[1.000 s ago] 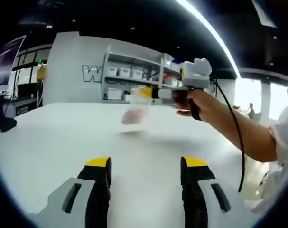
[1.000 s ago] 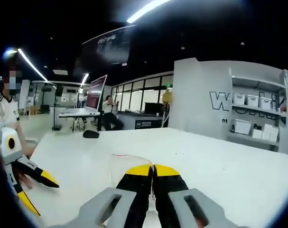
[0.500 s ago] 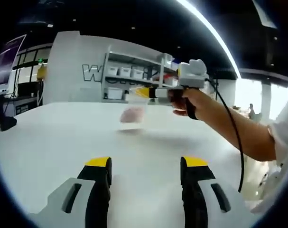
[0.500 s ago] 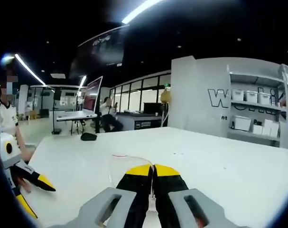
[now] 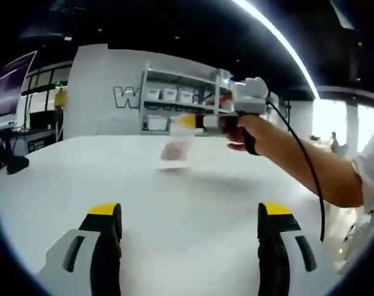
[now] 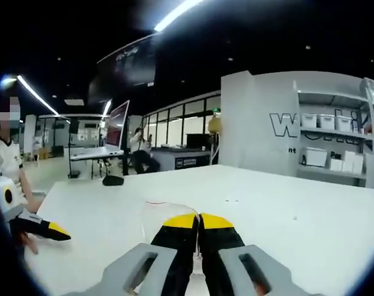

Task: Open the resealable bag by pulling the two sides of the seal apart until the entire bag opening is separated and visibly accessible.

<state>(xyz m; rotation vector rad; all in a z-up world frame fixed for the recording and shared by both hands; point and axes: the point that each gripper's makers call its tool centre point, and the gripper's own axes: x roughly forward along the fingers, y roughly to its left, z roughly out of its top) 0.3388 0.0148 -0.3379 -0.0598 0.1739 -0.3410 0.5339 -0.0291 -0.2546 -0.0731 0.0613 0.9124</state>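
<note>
One clear bag (image 5: 175,147) (pinkish contents)

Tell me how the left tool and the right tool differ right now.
The left tool has its jaws wide apart and holds nothing, while the right tool has its jaws pressed together on the edge of the clear bag. The left tool sits low over the white table; the right tool holds the bag up above it. Both have black jaws with yellow tips.

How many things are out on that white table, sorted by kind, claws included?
Clear plastic resealable bags with pink contents: 1
Small black objects at the table's far edge: 1
Yellow-tipped claws: 2, the left claw open, the right claw shut on the bag's edge
Total: 4
</note>
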